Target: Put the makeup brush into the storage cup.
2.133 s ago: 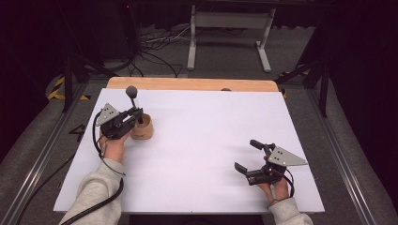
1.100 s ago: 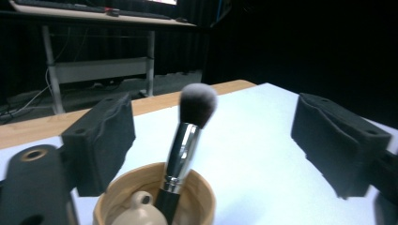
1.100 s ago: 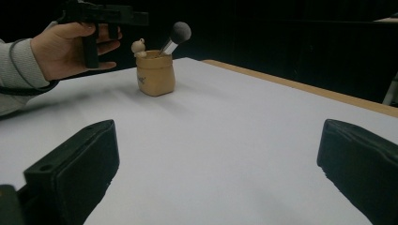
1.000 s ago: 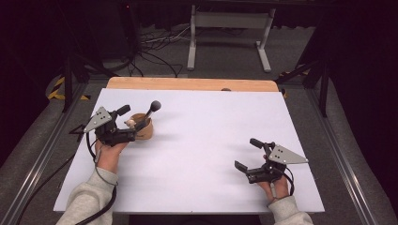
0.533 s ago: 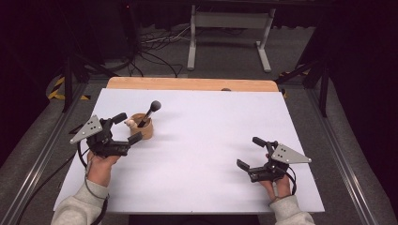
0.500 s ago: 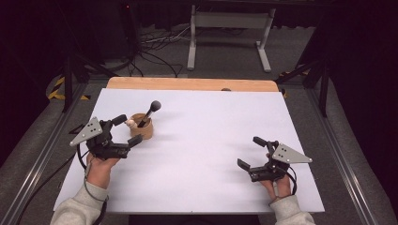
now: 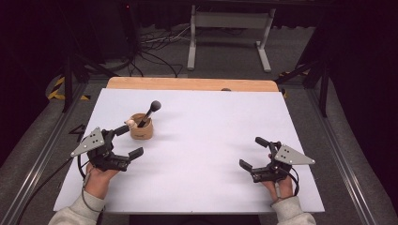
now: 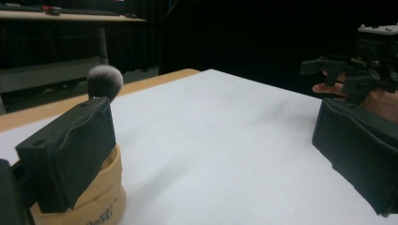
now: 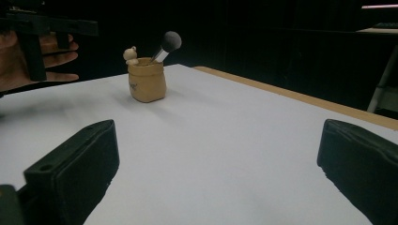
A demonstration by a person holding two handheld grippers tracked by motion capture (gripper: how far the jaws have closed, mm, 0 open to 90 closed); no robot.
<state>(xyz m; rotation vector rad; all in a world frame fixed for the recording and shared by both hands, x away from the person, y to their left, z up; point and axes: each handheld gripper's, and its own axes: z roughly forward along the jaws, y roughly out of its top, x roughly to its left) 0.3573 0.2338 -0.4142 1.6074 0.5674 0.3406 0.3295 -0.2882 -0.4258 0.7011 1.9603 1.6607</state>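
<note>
One tan holder cup [image 7: 141, 127], standing upright on white table sheet [image 7: 197, 154], left of centre, toward far half. One makeup brush [image 7: 150, 112] with dark fluffy head standing in cup, handle down, leaning toward right and far side, head above rim. One small pale figure [image 7: 131, 123] on cup rim, left side; same trio seen in right gripper view: cup [image 9: 147, 80], brush [image 9: 167, 45], figure [image 9: 130, 55]. Two grippers, two hands, one each. Left gripper [image 7: 126, 140] at near-left of sheet, just near and left of cup, held low by left hand [image 7: 99, 178] coming in from bottom edge, forearm sleeve grey, grey three-cornered plate tilted up to left. Jaws spread wide after just opening further, nothing between them; upper jaw tip close beside cup's left side, contact not clear from high view. In left gripper view, left jaw pad in front of cup [image 8: 101, 187], brush head [image 8: 105, 81] poking above pad, right jaw far off at frame right, gap between bare except white sheet. Right gripper [image 7: 254, 153] at near-right of sheet, well apart from cup, held by right hand [image 7: 280, 186], jaws pointing left and far, spread wide, empty; right gripper view shows both pads wide apart with bare sheet between. Cable trailing from left gripper off left table edge. Wooden board strip [image 7: 192, 84] along far edge of sheet.
</note>
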